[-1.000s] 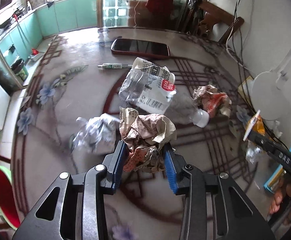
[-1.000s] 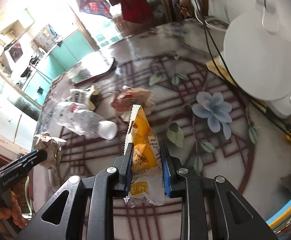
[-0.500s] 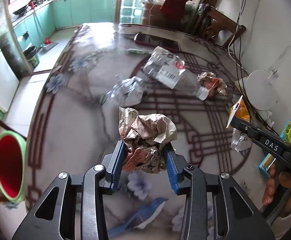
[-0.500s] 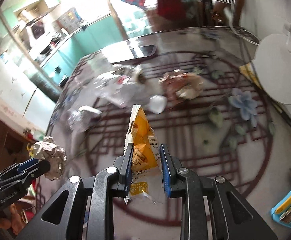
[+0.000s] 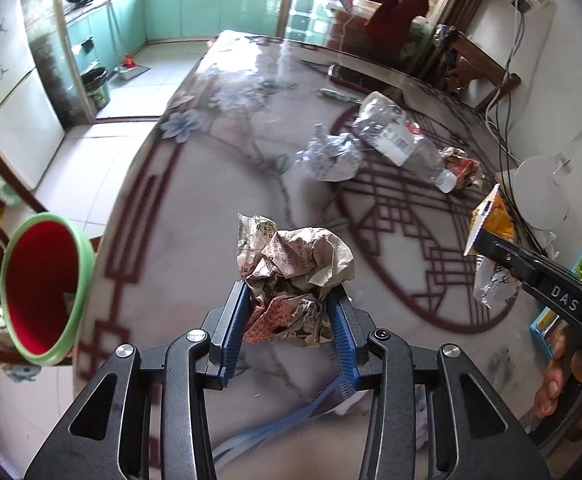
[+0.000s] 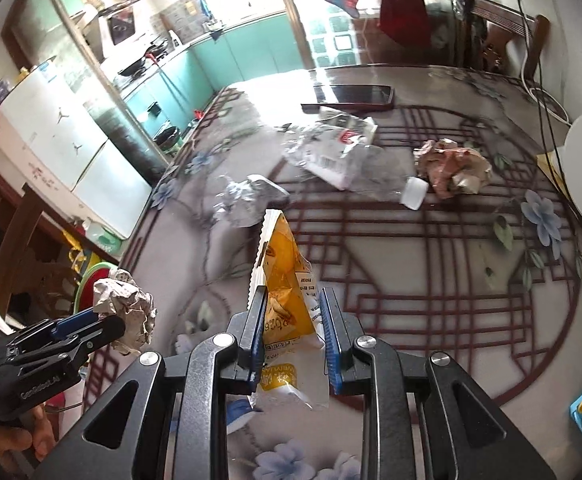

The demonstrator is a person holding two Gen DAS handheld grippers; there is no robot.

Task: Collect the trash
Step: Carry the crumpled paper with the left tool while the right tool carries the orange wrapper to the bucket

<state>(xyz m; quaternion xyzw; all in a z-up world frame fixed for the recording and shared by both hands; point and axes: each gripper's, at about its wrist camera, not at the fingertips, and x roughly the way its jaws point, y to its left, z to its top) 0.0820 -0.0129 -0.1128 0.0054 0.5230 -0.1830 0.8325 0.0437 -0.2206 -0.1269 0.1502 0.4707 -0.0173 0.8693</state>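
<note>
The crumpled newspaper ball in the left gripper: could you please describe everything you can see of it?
The crumpled newspaper ball is a loose wad of beige-grey newsprint with printed characters and a reddish printed patch low down. It is creased all over, one flap sticking up at its top left. The left gripper clamps it between blue pads, which press its lower sides; most of the wad stands above them. It hangs clear above the patterned table, touching nothing else. The right wrist view shows it from the side, in front of the red-and-green bin's rim.
</note>
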